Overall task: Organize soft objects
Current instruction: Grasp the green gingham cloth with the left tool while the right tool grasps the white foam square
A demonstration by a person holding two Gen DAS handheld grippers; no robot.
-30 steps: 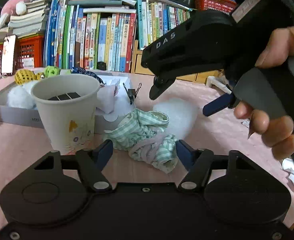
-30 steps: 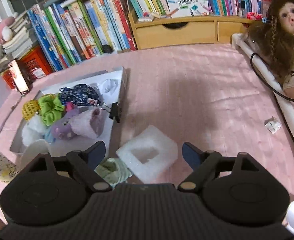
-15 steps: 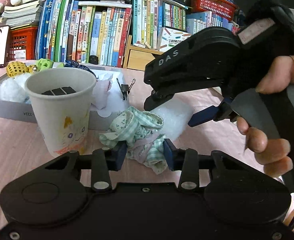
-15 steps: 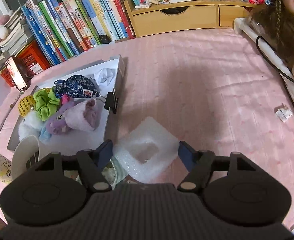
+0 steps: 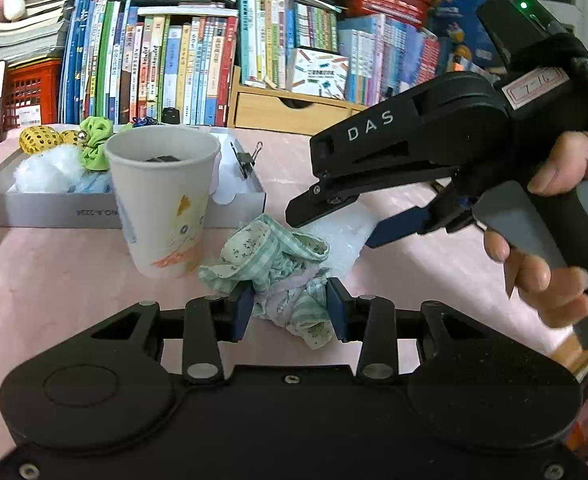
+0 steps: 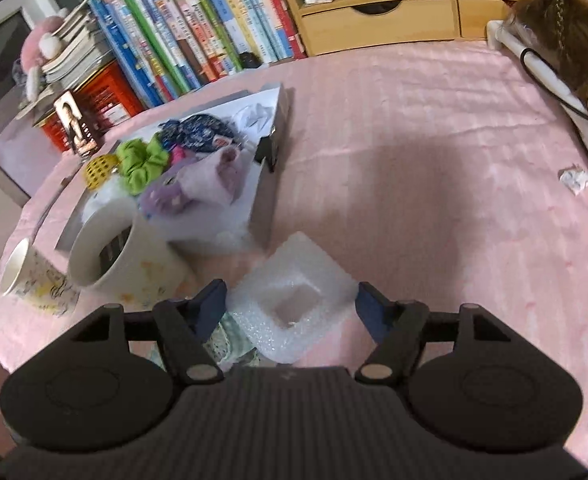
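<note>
A crumpled green checked cloth (image 5: 277, 268) lies on the pink table beside a paper cup. My left gripper (image 5: 289, 310) is shut on its near end. A white foam square (image 6: 294, 296) with a hole in its middle lies on the table; my right gripper (image 6: 289, 308) is open with its fingers on either side of it, and it shows from the side in the left wrist view (image 5: 374, 216). A grey box (image 6: 265, 196) holds soft things: a green scrunchie (image 6: 139, 162), a purple plush (image 6: 209, 180), a dark patterned pouch (image 6: 197, 132) and white fluff (image 5: 41, 170).
A paper cup (image 5: 161, 204) with dark pieces inside stands in front of the box. A second cup (image 6: 29, 276) lies at the left. Books and wooden drawers (image 6: 374, 20) line the back. A doll (image 6: 570, 16) and a white rail are at the right. A binder clip (image 5: 247, 156) sits on the box rim.
My left gripper closed from open onto the green checked cloth. My right gripper came lower and closer around the white foam square, still open.
</note>
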